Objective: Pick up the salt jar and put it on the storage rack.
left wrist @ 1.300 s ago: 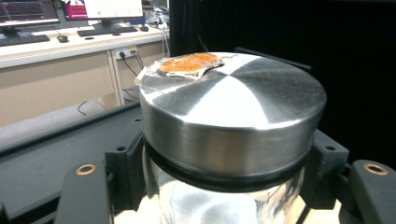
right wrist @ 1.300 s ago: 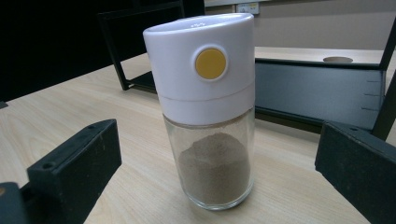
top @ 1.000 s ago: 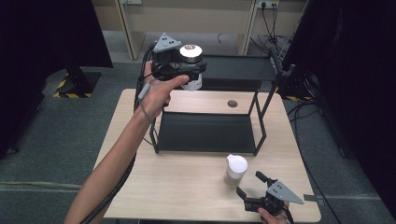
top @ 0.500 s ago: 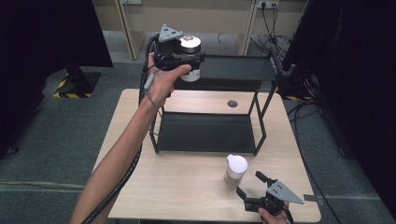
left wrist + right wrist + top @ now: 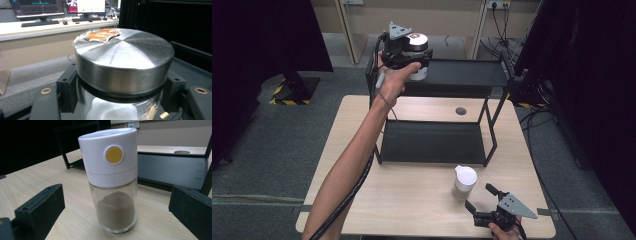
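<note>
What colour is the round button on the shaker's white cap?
Yellow; the button on the shaker shows best in the right gripper view.

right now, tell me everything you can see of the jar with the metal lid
The clear glass jar with the wide brushed-metal lid is upright, clamped just under the lid between the black jaws of the left claw. A torn, orange-printed foil sticker clings to the lid's top. Pale stick-like contents show through the glass. In the high view it is at the left end of the black metal rack's top shelf; whether it rests there is unclear.

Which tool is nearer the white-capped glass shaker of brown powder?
Right. The right tool sits open just beside the white-capped glass shaker; the left tool grips a steel-lidded jar over the black rack.
</note>
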### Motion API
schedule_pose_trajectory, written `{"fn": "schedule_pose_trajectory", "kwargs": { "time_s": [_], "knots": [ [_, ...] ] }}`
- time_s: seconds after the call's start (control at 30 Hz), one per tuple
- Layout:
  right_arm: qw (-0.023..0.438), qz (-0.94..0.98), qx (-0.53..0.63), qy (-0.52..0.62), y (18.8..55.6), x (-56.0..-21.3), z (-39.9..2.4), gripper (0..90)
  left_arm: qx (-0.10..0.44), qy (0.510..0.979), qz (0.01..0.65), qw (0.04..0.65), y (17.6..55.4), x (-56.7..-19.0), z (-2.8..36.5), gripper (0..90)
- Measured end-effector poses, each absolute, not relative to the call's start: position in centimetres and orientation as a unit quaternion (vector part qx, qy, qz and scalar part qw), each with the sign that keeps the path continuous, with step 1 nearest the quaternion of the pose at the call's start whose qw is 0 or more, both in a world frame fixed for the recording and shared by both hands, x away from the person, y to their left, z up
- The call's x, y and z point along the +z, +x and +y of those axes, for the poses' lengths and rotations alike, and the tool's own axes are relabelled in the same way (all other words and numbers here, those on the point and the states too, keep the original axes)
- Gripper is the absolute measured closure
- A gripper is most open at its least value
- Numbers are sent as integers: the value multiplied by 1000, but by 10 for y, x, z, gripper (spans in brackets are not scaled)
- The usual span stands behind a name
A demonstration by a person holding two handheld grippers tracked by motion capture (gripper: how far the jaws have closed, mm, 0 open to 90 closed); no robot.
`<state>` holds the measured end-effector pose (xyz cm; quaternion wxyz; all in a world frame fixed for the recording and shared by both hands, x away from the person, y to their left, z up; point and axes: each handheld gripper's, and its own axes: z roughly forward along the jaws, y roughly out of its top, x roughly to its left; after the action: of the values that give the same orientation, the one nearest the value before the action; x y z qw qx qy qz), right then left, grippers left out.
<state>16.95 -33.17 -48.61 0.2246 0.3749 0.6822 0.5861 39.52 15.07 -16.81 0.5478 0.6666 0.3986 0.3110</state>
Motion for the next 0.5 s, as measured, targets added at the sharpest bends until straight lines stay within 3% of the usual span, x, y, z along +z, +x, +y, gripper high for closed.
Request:
{"fn": "schedule_pose_trajectory", "kwargs": {
  "time_s": [0.5],
  "knots": [
    [223, 682, 588, 374, 169, -486, -332, 5, 325, 659, 416, 536, 409, -180, 141, 309]
  ]
}}
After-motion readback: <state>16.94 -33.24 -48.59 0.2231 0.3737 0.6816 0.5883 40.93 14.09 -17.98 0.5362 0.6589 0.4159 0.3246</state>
